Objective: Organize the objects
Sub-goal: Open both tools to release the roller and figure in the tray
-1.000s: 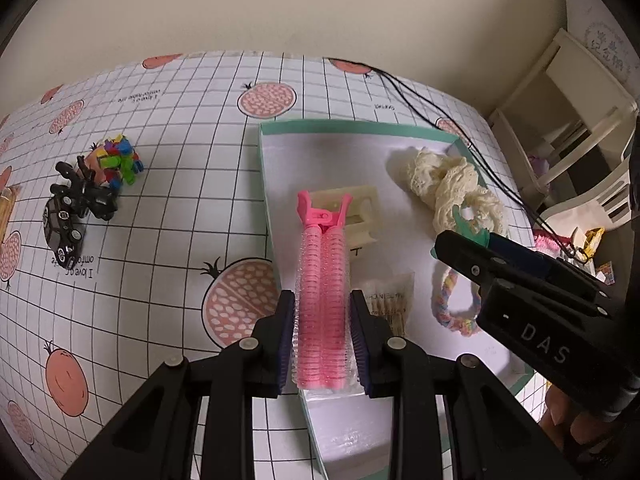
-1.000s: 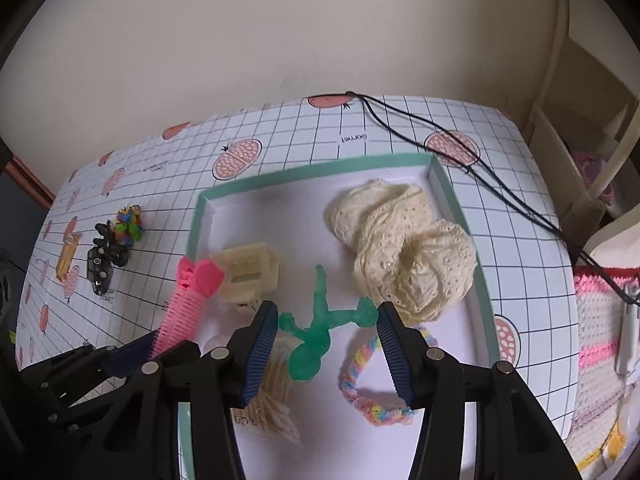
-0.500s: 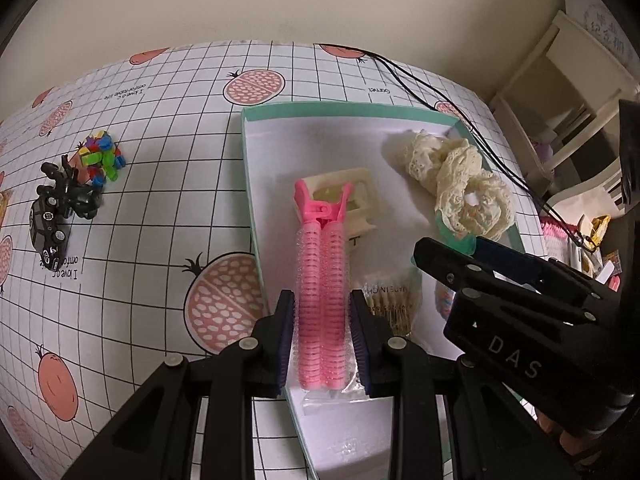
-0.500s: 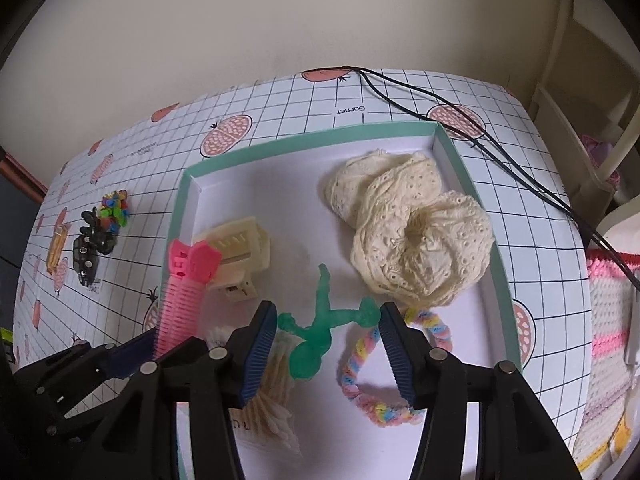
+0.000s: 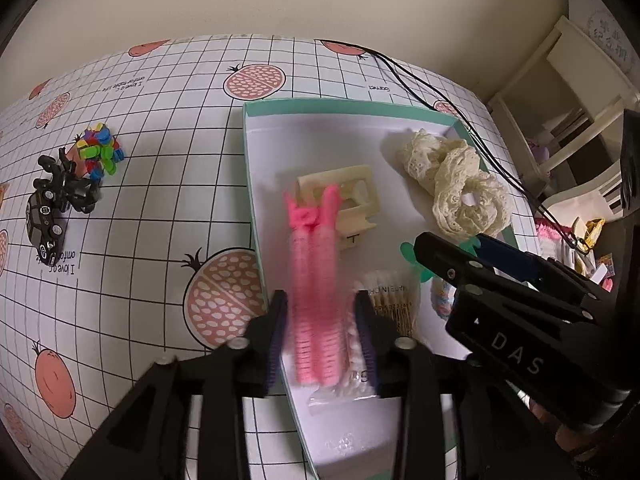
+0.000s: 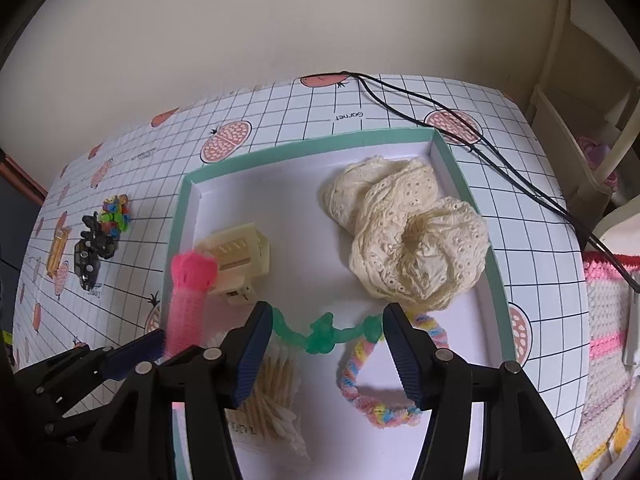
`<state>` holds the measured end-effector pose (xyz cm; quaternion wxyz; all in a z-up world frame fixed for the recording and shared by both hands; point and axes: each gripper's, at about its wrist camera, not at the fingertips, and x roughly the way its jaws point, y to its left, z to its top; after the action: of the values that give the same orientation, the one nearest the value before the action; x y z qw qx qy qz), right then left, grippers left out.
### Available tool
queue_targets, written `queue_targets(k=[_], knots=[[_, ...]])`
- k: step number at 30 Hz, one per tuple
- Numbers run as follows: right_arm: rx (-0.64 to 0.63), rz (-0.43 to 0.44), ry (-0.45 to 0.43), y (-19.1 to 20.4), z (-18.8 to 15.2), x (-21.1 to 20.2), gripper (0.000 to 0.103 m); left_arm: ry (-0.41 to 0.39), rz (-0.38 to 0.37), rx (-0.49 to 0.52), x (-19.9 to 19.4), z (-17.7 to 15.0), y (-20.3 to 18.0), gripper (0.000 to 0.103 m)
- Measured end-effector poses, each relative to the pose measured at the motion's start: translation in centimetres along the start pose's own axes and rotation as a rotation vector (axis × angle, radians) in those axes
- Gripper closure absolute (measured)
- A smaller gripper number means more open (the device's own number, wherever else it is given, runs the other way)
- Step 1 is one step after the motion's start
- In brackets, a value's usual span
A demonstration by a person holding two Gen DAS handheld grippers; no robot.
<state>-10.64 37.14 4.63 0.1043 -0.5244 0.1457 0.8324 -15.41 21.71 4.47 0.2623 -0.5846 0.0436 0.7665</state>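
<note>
1. The left gripper (image 5: 320, 324) has its fingers spread on either side of the blurred pink plastic hair roller clip (image 5: 316, 280), with a gap visible on both sides, so nothing is gripped.
2. That clip lies lengthwise inside the shallow white box with a mint-green rim (image 5: 344, 103), its far end overlapping the cream plastic claw clip (image 5: 352, 196).
3. The right gripper (image 6: 326, 354) is released, its fingers wide apart over the translucent green twisted hair tie (image 6: 320, 336).
4. Also in the box: two cream lace scrunchies (image 6: 412, 240), a pastel braided hair loop (image 6: 380, 412) and a packet of cotton swabs (image 6: 276, 404).
5. On the pomegranate-print counter (image 5: 160, 240), well left of the box, sit black hair clips (image 5: 52, 200) and small multicoloured clips (image 5: 102, 152).
</note>
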Motion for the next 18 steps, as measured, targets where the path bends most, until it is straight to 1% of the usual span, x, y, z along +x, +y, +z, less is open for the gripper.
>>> queue_targets(k=[4, 11, 15, 18], knots=[[-0.004, 0.002, -0.009, 0.1, 0.2, -0.3, 0.041, -0.002, -0.009, 0.001, -0.4, 0.0, 0.0, 0.062], [0.003, 0.011, -0.026, 0.3, 0.5, -1.0, 0.041, -0.04, 0.046, 0.028, -1.5, 0.5, 0.0, 0.061], [-0.012, 0.007, -0.03, 0.6, 0.5, -1.2, 0.041, -0.069, 0.054, -0.005, -2.5, 0.7, 1.3, 0.061], [-0.02, 0.004, -0.027, 0.9, 0.5, -1.0, 0.041, -0.085, 0.083, -0.039, -2.6, 0.9, 2.4, 0.06]])
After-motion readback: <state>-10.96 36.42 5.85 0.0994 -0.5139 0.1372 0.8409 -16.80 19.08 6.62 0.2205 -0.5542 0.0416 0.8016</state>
